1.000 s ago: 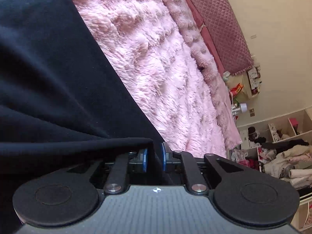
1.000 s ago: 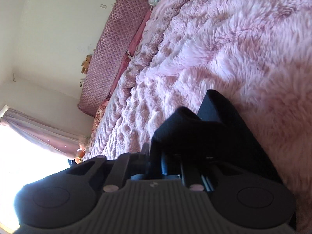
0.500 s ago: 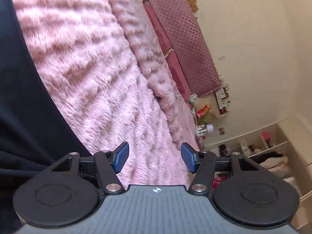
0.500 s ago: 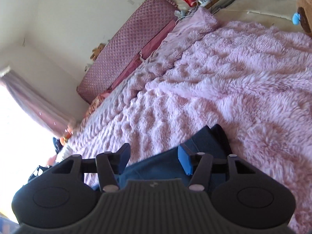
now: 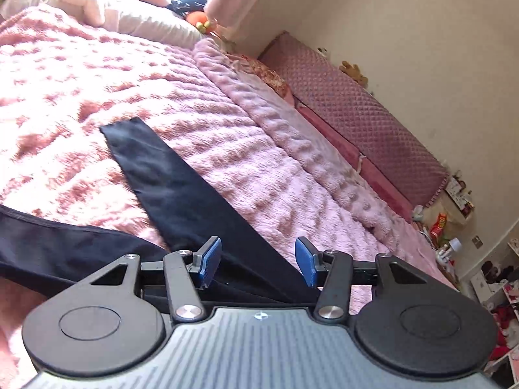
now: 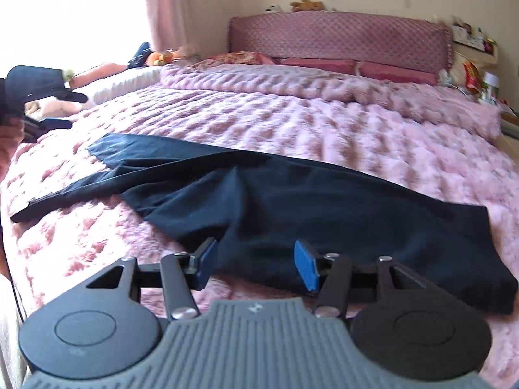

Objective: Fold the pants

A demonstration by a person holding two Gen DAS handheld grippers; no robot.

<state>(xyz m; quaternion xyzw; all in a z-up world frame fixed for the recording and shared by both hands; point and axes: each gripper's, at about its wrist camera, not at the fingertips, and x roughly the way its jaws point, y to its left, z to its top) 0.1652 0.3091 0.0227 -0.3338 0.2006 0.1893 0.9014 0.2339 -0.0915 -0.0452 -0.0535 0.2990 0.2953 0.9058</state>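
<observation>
**Now both tools are free: square the pants before the next fold**

Nearest the right wrist camera, the right tool has its blue pads apart with nothing between them; its jaws have just been opening and then eased in a little. It hangs over the near edge of the pants, which lie spread across the pink fleece blanket of the bed, waist end to the right, legs running left. The near leg looks rumpled and splays away from the far one, so I judge the sensible move is to bring one leg over the other and match the hems before folding across.

The left tool, jaws likewise apart and empty after the same opening, looks along one leg toward its hem; gripping at the hem corner should pull it flat. Beyond, the quilted headboard stands against the wall.
</observation>
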